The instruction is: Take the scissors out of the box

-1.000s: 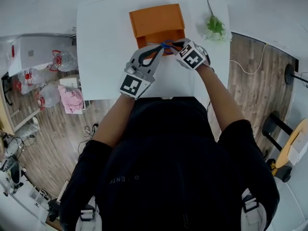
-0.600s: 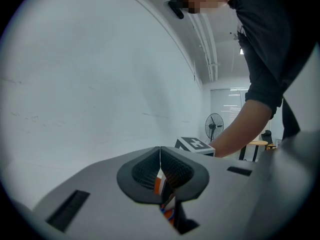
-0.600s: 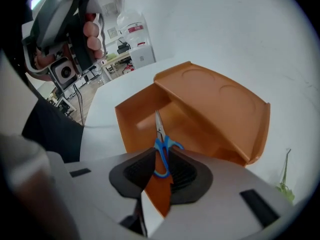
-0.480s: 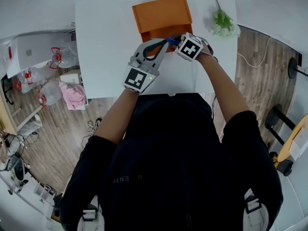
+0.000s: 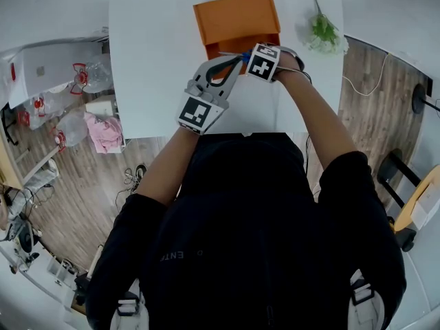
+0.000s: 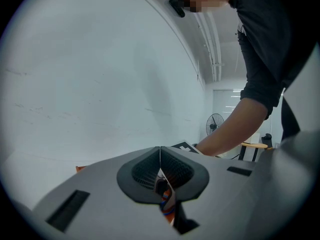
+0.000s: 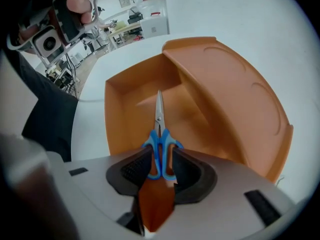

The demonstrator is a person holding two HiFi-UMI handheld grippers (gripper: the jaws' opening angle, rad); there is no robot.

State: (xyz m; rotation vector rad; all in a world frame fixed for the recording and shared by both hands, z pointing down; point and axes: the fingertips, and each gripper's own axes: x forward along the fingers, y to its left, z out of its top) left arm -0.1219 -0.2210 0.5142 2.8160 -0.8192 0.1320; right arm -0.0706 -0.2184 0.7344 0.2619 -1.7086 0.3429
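Note:
An orange box [image 5: 237, 18] lies open at the far side of the white table [image 5: 151, 60], its lid [image 7: 235, 99] folded back. Scissors [image 7: 159, 134] with blue handles lie flat in its tray, a blue glimpse of the scissors [image 5: 240, 56] showing from above. My right gripper [image 7: 160, 166] points straight down over them. Its jaws are opening, with the handles between the pads and not squeezed. In the head view the right gripper [image 5: 261, 62] shows mainly its marker cube. My left gripper [image 5: 231, 61] reaches the box's near edge. The left gripper [image 6: 160, 176] is shut with a thin orange edge between its pads.
A green plant sprig [image 5: 322, 29] lies on the table right of the box. Bags and clutter [image 5: 82, 122] stand on the wooden floor to the left. The person's right forearm [image 6: 235, 129] crosses the left gripper view.
The right gripper has tipped nose-down and sunk toward the box tray. The left gripper has stayed at the box's near edge.

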